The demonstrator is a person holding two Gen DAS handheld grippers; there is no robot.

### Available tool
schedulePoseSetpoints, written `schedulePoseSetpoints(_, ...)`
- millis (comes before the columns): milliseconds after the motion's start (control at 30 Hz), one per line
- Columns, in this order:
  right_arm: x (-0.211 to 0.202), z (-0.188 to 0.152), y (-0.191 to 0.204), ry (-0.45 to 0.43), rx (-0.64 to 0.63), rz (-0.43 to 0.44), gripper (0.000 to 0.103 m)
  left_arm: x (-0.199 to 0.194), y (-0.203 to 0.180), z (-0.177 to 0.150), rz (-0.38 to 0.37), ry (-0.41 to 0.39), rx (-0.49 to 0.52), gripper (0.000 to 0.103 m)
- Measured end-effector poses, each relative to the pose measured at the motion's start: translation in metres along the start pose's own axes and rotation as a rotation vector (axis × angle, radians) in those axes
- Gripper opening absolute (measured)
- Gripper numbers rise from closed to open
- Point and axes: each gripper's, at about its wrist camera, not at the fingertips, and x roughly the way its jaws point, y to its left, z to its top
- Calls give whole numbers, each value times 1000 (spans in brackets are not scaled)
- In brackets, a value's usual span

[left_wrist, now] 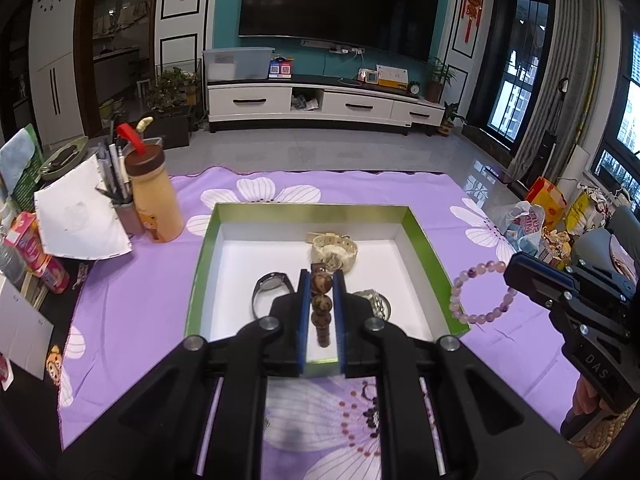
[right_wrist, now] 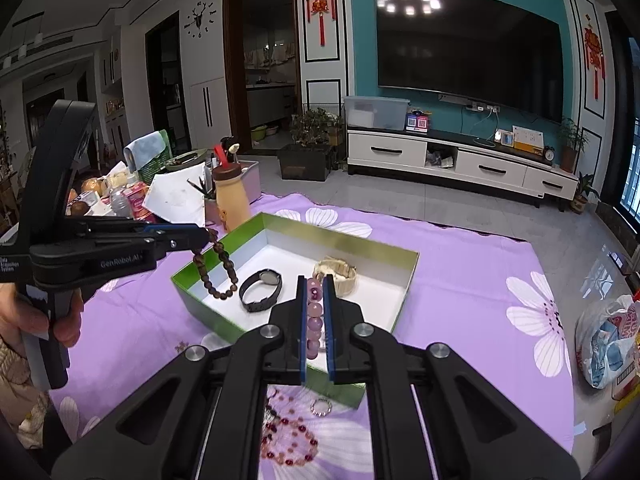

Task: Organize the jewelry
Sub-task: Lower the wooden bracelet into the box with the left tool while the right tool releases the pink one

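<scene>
Nearest the right wrist camera, on the purple flowered cloth (right_wrist: 460, 264) under the gripper body, lie a red-and-pink bead bracelet (right_wrist: 290, 446) and a small beaded ring (right_wrist: 321, 406), both flat. Just beyond them the right gripper (right_wrist: 315, 282) is clenched on a lilac bead bracelet (right_wrist: 314, 322); the beads caught between the blue pads run in a line along the fingers, pointing away from the camera, while in the left wrist view the rest of the loop (left_wrist: 480, 290) hangs on edge beside the box's right wall, above the cloth. The left gripper (left_wrist: 321, 276) is likewise clamped on a brown wooden bead bracelet (left_wrist: 321, 304), its gripped beads lined up lengthwise between the pads; seen from the right wrist, that loop (right_wrist: 216, 270) dangles down from the fingertips, long axis near vertical, over the near left corner of the green-walled box (left_wrist: 426, 240). A hand (right_wrist: 24, 320) grips the left gripper's handle. On the box's white floor a black watch (right_wrist: 261, 290) lies left of centre with its strap curled in a loop, a silver watch (left_wrist: 378, 304) sits near the front right, and a cream watch (left_wrist: 335, 252) rests farther back. Beyond the box's left corner stands a tan bottle (left_wrist: 156, 204) beside a pen holder (left_wrist: 120, 200).
</scene>
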Motion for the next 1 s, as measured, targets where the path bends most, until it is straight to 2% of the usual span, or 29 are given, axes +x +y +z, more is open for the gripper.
schedulePoseSetpoints(600, 78, -6, -34, 118, 70, -21, 7, 90, -10, -4, 20, 130, 26, 11)
schedulePoseSetpoints(1000, 110, -21, -38, 200, 65, -34, 7, 123, -12, -17, 42, 189, 55, 11)
